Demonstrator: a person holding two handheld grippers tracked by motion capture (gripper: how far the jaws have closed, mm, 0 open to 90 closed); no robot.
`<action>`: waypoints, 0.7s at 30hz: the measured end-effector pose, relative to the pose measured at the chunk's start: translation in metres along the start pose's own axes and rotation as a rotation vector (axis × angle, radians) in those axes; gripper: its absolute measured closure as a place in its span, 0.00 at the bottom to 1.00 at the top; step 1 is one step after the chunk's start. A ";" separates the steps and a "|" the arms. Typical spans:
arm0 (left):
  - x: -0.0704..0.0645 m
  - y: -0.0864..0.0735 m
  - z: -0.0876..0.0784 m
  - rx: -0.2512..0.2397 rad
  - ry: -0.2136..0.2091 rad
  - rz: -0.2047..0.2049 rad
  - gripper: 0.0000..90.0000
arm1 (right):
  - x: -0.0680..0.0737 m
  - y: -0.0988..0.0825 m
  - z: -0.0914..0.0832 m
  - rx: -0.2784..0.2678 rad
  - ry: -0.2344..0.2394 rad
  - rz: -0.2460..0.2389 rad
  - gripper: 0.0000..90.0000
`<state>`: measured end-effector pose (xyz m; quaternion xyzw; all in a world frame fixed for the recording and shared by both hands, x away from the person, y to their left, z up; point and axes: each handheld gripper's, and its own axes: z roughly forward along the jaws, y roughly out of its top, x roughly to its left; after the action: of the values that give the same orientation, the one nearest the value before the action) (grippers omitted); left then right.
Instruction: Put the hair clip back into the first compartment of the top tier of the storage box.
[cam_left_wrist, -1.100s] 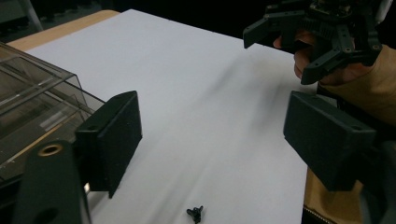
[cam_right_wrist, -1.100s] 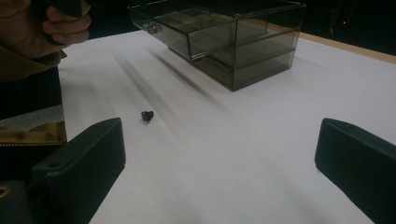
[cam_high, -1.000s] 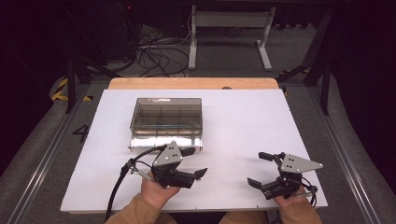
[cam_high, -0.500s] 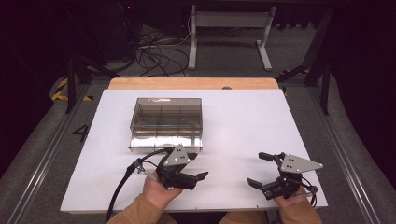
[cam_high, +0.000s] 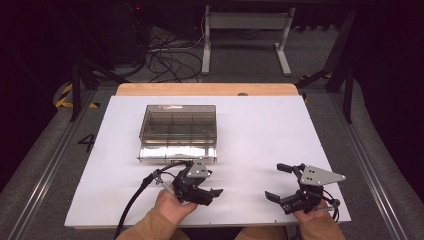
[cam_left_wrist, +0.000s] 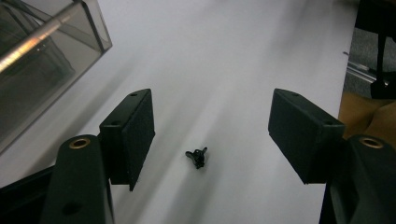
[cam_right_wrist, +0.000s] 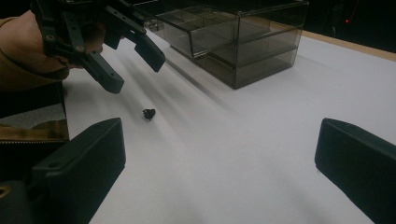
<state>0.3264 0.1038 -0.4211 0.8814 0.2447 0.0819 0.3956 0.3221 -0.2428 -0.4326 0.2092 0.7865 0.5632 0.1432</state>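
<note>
The left gripper hangs over the white sheet near the table's front edge, its 2 jaws apart and having just been closing a little, with nothing pressed between them. In the left gripper view a small black part lies on the sheet between the 2 pads, touching neither. In the right gripper view the same part sits just below the left gripper. The smoky clear compartment box stands just beyond the left gripper. The right gripper rests well apart at the front right, jaws wide and empty.
</note>
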 end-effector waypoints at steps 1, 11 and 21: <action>0.000 0.000 0.002 0.013 0.004 0.001 0.36 | 0.000 0.000 0.000 0.001 0.000 0.001 0.02; 0.001 -0.002 0.009 0.079 0.023 -0.005 0.41 | 0.000 0.000 0.000 0.004 0.004 0.000 0.02; 0.001 -0.004 0.017 0.118 0.031 -0.022 0.47 | 0.000 -0.001 0.001 0.006 0.005 0.000 0.03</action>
<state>0.3322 0.0952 -0.4353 0.8990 0.2651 0.0766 0.3401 0.3223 -0.2425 -0.4334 0.2083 0.7886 0.5613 0.1404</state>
